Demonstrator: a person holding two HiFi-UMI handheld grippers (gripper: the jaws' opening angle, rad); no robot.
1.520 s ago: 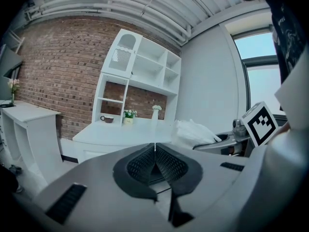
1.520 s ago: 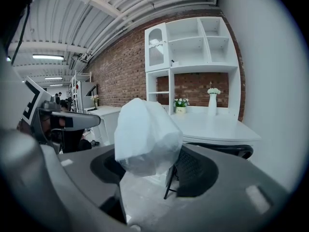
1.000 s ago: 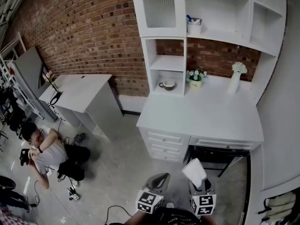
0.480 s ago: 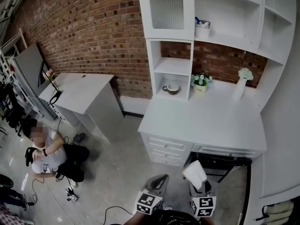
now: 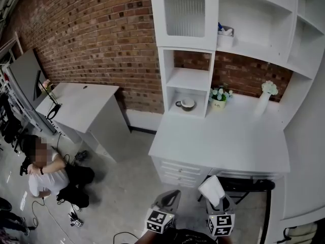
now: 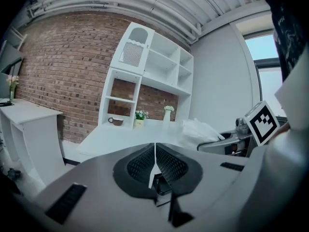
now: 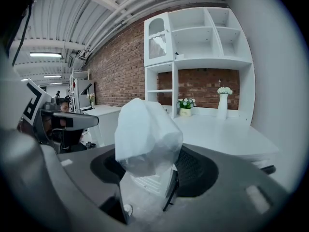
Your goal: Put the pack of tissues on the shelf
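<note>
White plastic wrap covers the pack of tissues, which stands upright between the jaws of the right hand-held gripper; the pads press on its lower part from both sides at a middling width, and its top bulges above them. In the head view the pack sits near 5 o'clock of the frame, off the floor and clear of the furniture. The left hand-held gripper hangs just beside it toward 9 o'clock, its jaws closed together with nothing between them.

Toward 12 o'clock from both grippers stands the white worktop, with drawers under its front edge. At its far side rises the white shelf unit against the brick wall. A cup sits in the lowest open compartment. A small flower pot stands on the worktop just beside that compartment at 3 o'clock, and a tall vase stands farther along the same way. A container rests on the upper shelf. At 9 o'clock of the frame a person sits on the floor near a smaller white table.
</note>
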